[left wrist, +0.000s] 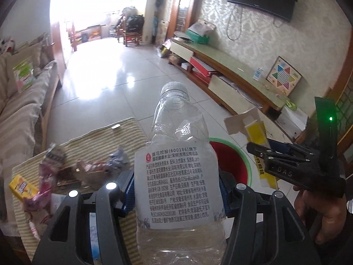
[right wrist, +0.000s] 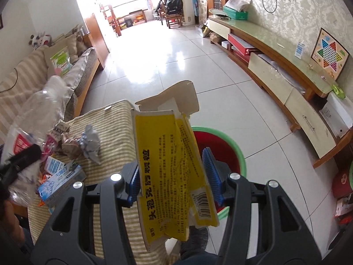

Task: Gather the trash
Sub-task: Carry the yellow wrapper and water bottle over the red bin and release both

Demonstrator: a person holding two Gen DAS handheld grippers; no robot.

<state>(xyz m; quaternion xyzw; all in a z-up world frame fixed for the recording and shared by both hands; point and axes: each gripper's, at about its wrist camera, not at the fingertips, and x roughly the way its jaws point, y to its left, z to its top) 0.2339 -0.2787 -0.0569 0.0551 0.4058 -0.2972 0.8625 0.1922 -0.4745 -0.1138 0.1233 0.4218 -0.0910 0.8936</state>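
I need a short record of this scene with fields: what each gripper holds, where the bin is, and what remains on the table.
left gripper: shut on clear plastic bottle, cap pointing away
right gripper: shut on flattened yellow carton
bin: red inside, green rim, on the floor beyond the table edge
table: striped cloth; wrappers, a crumpled paper and a blue-white box remain

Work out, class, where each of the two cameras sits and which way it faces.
Left wrist: on the left gripper, facing along its fingers at the held bottle; the person's hand shows.
Right wrist: on the right gripper, facing the held yellow carton; a shoe shows below.
Shared: red bin, striped mat, sofa, TV bench.
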